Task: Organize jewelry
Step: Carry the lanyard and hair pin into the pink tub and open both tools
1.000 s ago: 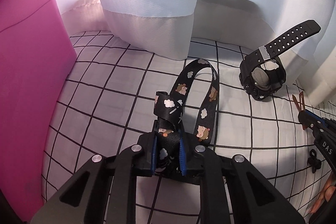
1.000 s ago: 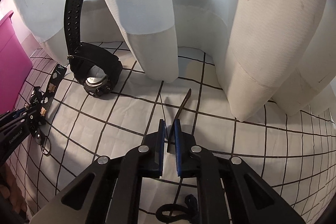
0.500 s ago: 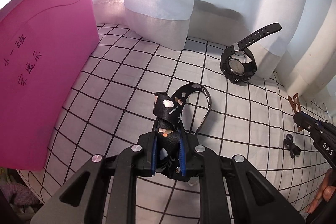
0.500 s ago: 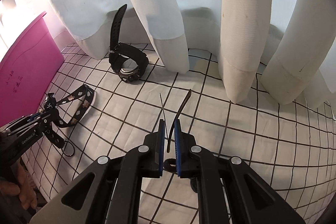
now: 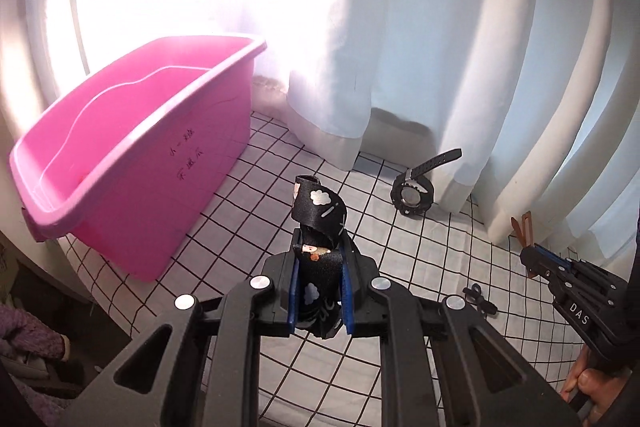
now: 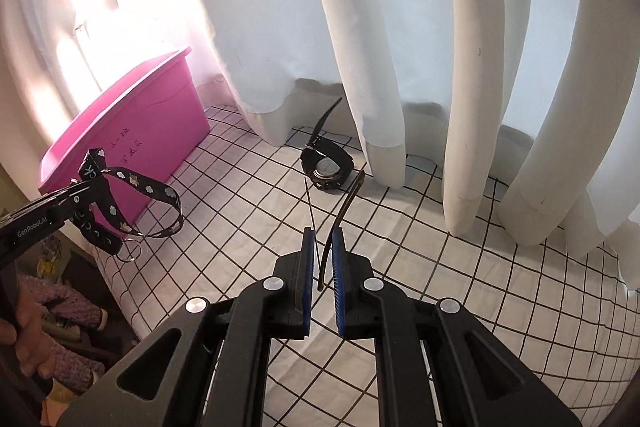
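The left gripper (image 5: 320, 291) is clamped on a black patterned lanyard (image 5: 318, 215), which hangs clear of the gridded cloth (image 5: 420, 247); in the right wrist view its loop and a metal key ring (image 6: 130, 251) dangle below the jaws, just in front of the pink plastic bin (image 5: 132, 163). The right gripper (image 6: 323, 259) is closed on a thin brown strap-like piece (image 6: 348, 203) – leather, by the look of it, though it is too slim to name for certain – with both ends poking up past the pads. A black digital watch (image 5: 412, 193) lies on the cloth by the curtain (image 5: 400, 47), well apart from both grippers, and a small black clip-like item (image 5: 478, 301) sits on the cloth nearer the right gripper.

The step in hand looks like carrying both pieces to the bin. To do it well, the left gripper should travel high enough that the trailing loop and ring clear the bin's rim before the jaws let go – a snag on the edge would leave the lanyard draped half outside. Release it over the middle of the bin, not near a wall. The brown strap is held by little surface, so the right hand should move smoothly and avoid a quick roll that could slip it out.
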`<state>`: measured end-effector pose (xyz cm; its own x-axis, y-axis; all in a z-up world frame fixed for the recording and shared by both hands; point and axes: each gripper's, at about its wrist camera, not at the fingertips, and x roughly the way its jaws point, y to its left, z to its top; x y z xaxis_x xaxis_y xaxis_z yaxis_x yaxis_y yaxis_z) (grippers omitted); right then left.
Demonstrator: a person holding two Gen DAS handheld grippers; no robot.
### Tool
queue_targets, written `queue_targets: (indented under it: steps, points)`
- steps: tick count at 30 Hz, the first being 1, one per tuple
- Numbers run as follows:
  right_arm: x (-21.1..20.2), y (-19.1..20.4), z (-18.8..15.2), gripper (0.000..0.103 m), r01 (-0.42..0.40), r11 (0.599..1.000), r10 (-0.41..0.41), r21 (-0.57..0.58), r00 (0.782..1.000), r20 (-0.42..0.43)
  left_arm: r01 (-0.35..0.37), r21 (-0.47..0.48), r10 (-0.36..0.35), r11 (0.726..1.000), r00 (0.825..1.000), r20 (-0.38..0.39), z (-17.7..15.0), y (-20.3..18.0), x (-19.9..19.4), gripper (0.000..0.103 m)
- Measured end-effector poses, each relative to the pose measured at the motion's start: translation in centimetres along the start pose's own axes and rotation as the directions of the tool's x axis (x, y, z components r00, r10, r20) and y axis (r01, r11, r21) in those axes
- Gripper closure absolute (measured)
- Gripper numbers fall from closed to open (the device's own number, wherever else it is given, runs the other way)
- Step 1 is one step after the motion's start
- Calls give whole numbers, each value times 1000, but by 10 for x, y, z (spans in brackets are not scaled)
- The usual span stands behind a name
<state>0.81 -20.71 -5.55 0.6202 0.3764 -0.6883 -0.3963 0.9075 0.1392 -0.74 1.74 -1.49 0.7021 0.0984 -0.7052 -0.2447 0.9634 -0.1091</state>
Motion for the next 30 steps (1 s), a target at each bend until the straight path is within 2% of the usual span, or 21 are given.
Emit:
queue_targets:
  steps: [4, 10, 17, 20, 25, 30]
  points:
    - [-11, 22, 15, 94, -81, 996, 82, -45, 996, 39, -41, -34, 43, 999, 997, 68, 7, 13, -40, 87]
    - [-20, 69, 47, 94, -189, 973, 200, -133, 977, 79, -101, -88, 114, 991, 982, 150, 24, 43, -87, 87]
    - [-8, 142, 100, 94, -274, 936, 305, -219, 945, 119, -145, -140, 175, 979, 958, 228, 62, 104, -112, 87]
    - [7, 176, 127, 94, -295, 925, 330, -238, 936, 121, -150, -159, 187, 976, 949, 253, 82, 136, -113, 87]
    - [46, 233, 173, 94, -328, 906, 359, -269, 930, 75, -142, -165, 182, 976, 948, 260, 108, 186, -100, 87]
    - [101, 280, 202, 94, -333, 896, 345, -295, 939, -12, -116, -200, 154, 973, 970, 186, 116, 229, -59, 87]
